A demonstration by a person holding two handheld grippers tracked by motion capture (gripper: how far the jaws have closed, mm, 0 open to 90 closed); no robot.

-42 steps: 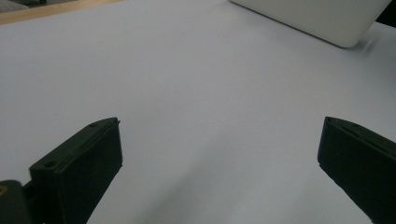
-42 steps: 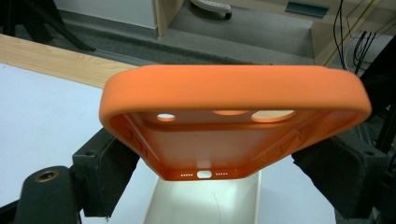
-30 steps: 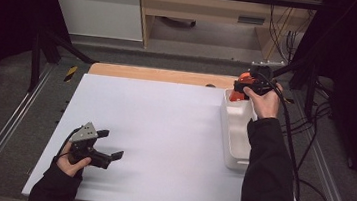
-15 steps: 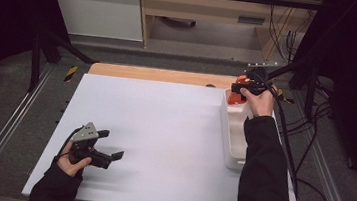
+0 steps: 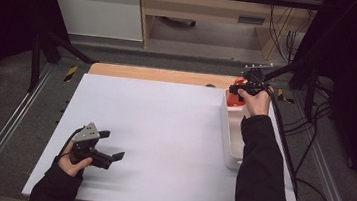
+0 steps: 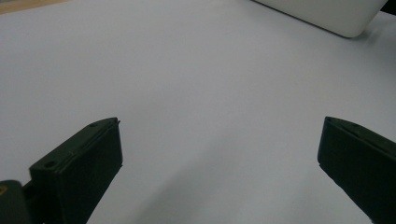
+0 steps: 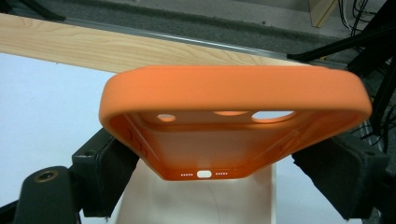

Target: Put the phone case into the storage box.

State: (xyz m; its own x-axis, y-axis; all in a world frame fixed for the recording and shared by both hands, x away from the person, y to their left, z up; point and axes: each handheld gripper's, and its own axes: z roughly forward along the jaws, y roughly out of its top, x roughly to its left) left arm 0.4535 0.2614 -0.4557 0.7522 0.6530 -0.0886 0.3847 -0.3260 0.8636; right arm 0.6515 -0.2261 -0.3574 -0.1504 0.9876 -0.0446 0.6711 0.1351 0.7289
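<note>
Two arms apart: right tool (image 7: 233,158) outstretched, apparently gripping orange case (image 7: 233,100).

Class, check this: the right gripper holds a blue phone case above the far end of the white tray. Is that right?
Not quite: the phone case is orange, not blue, as the right gripper view shows. The right gripper does hold it above the far end of the white tray.

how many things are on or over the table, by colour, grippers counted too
orange: 1, the phone case, clamped in the right gripper above the tray
white: 1, the tray at the table's right side
black: 2, the right gripper and the left gripper, whose fingers stand wide apart
total: 4
</note>
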